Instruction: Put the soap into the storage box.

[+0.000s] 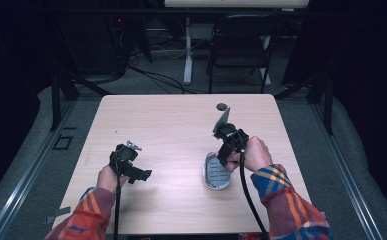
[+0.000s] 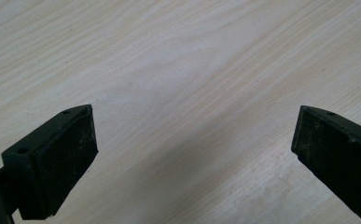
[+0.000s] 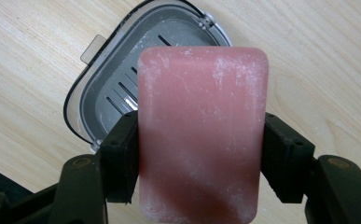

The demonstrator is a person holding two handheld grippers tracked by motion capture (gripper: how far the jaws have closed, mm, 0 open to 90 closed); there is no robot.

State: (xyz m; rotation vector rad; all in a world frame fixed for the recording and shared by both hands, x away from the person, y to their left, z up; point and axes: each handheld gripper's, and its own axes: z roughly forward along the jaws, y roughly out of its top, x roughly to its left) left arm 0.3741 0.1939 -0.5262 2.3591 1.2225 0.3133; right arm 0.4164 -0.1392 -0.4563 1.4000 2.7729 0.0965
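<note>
Pink soap bar (image 3: 201, 135) pinched in the right gripper (image 3: 201, 158), mid-frame over the grey soap dish (image 3: 108, 88).
Jaws squeeze both its sides; left gripper (image 2: 194, 140) has jaws spread wide, holding nothing, over bare desk (image 2: 178, 56), lower left up top.

Tabletop (image 1: 171, 125): pale wood-grain laminate, rounded corners. Soap dish (image 1: 216, 171): grey, oval, slotted base, lying flat near the right front, a small tab at its rim. Small dark round fitting (image 1: 222, 106) near the far edge, possibly a cable hole.
</note>
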